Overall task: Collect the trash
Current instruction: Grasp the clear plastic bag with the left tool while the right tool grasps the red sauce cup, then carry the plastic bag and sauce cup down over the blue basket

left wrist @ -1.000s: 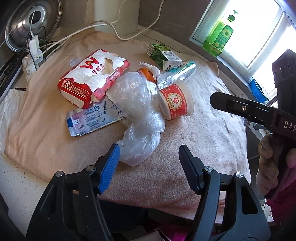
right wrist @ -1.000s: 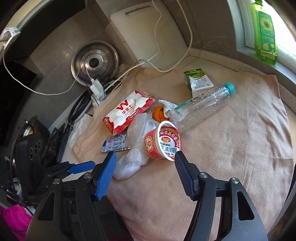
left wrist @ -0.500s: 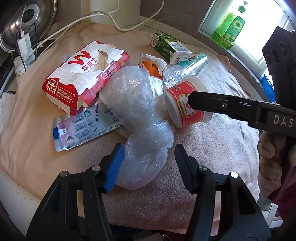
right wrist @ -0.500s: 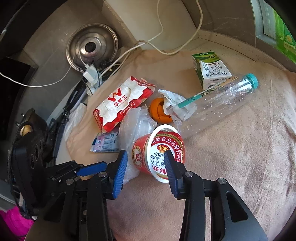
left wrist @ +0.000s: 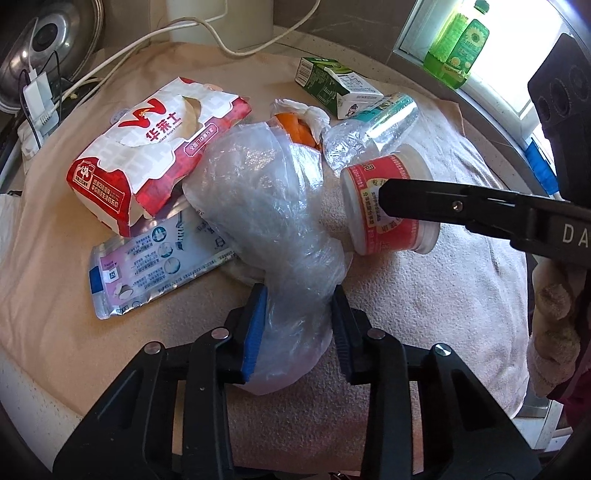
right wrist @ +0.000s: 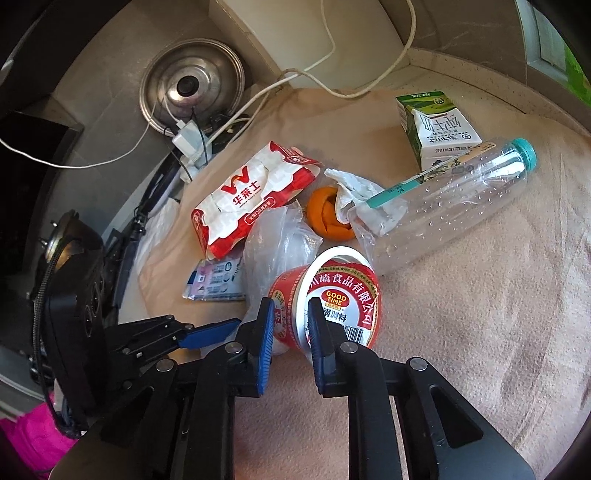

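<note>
A crumpled clear plastic bag [left wrist: 266, 206] lies on the beige towel [left wrist: 424, 295]. My left gripper [left wrist: 297, 325] is closing, and its pads squeeze the bag's near end. A red and white food cup [right wrist: 343, 291] lies on its side beside the bag. My right gripper [right wrist: 291, 328] is closing too, with the cup's wall at the rim pinched between its pads. In the left wrist view one of its fingers [left wrist: 424, 199] lies across the cup [left wrist: 388, 166]. Other trash here: a red burger box [left wrist: 155, 147], a wipes packet [left wrist: 155, 266], orange peel [left wrist: 295, 125], a clear bottle [left wrist: 373, 125], and a green carton [left wrist: 332, 85].
A steel pot lid [right wrist: 192, 85], a charger with white cables [right wrist: 188, 140] and a white board [right wrist: 295, 33] stand beyond the towel's far edge. A green detergent bottle [left wrist: 458, 40] is on the window sill. A gloved hand [left wrist: 554, 325] holds the right gripper.
Both grippers came down and forward onto the trash and closed: the left around the plastic bag, the right onto the red cup's rim. The cup tipped slightly.
</note>
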Demonstrator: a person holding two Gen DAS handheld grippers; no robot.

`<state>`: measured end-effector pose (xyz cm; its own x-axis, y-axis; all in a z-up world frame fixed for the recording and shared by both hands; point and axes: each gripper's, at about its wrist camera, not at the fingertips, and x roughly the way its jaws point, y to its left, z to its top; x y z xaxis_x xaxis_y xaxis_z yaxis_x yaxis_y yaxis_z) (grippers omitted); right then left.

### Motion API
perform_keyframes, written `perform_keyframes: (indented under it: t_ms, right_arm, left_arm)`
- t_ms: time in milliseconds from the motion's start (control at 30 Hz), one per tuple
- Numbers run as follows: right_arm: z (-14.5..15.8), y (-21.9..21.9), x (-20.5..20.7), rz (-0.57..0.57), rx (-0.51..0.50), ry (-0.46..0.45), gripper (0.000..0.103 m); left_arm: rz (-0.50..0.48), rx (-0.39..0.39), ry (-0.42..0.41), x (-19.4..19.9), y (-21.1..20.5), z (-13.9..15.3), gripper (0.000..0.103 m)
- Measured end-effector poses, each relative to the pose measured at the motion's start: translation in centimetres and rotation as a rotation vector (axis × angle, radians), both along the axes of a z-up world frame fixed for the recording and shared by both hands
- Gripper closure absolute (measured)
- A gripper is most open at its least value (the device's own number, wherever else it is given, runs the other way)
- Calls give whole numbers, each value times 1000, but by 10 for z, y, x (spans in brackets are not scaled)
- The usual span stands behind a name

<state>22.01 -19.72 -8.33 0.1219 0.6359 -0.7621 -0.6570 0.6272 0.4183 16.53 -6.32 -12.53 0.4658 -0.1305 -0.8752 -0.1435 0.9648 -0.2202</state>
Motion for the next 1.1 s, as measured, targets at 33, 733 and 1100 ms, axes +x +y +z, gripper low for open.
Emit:
perform_keyframes:
  t_ms: [33, 733, 1100]
  right_arm:
    - [0, -1, 0, -2, 5, 2, 93]
    - [35, -51, -25, -73, 103, -36, 99]
    - [50, -49, -80, -113, 143, -55, 99]
  left_arm:
    - [2, 2, -4, -1, 0, 1, 73]
    - [-11, -52, -125, -58, -8, 61, 78]
    - [-6, -56, -129, -127, 17, 71, 78]
